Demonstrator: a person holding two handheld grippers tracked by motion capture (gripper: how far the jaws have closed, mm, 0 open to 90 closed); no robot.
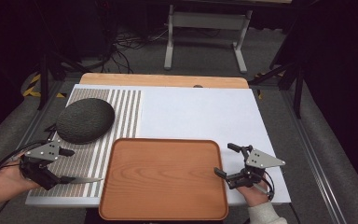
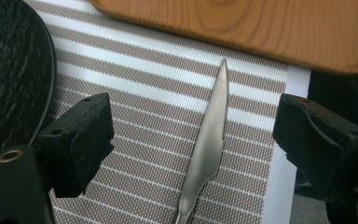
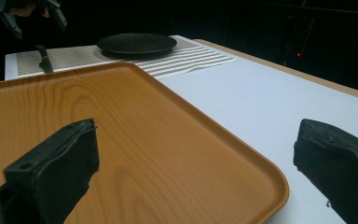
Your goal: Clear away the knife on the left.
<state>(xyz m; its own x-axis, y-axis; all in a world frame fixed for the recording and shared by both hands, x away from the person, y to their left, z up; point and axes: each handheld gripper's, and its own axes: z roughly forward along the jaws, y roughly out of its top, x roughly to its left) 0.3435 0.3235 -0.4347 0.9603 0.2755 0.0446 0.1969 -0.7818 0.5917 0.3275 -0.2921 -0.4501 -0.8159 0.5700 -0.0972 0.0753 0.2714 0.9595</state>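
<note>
- Left tool [image 1: 72, 165] sits low over the striped mat [image 1: 121, 112] at the near left of the table [image 1: 196, 112]; its jaws stand wide with the knife [image 2: 209, 140] lying between them, pads clear of the blade on both sides
- Knife lies flat on the mat, tip pointing toward the tray [image 1: 163, 179] and just short of its edge
- Right tool [image 1: 223, 161] is at the tray's right rim, jaws wide, one over the tray, one over the white table, nothing between them
- Tray is empty, at the near middle
- Dark plate [image 1: 85, 120] rests on the mat beyond the left tool, apart from the knife
</note>
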